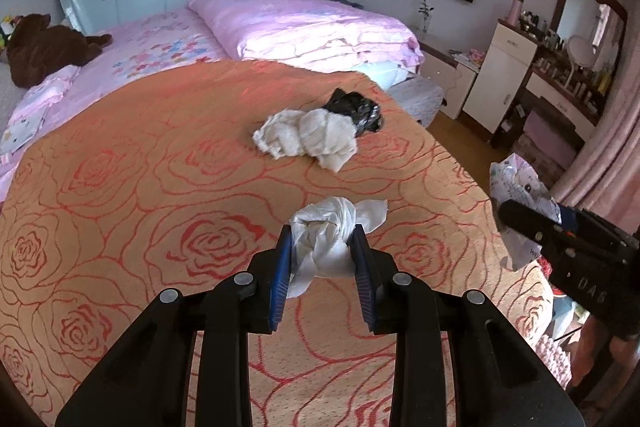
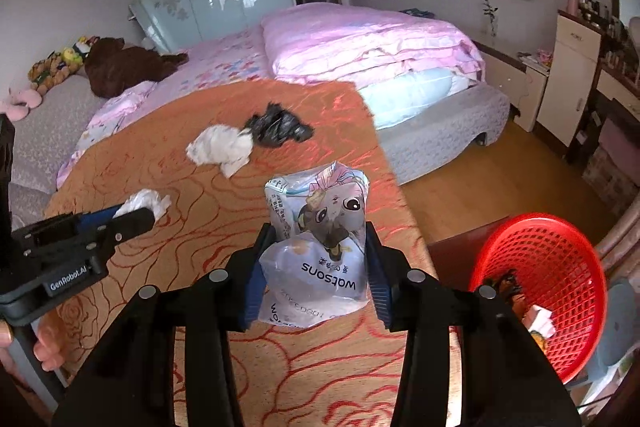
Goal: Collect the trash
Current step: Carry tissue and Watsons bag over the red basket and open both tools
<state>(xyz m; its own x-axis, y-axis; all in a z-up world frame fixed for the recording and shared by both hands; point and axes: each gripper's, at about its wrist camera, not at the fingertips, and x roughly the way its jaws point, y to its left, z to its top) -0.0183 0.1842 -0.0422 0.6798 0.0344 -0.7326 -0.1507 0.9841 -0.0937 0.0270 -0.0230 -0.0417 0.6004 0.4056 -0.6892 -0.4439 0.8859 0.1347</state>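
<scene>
White tissue [image 1: 328, 239] is sitting clamped in the left gripper [image 1: 322, 247] at lower centre; the right gripper [image 2: 318, 255] is clasping a Watsons bag [image 2: 320, 247], half hidden in the left view. Only the right view is showing the red basket [image 2: 560, 267], lower right.

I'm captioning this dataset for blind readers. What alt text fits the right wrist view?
The right claw grips a printed Watsons plastic bag above an orange rose-patterned bedspread. A red mesh basket sits to its right; white crumpled tissue and a black bag lie farther off.
</scene>
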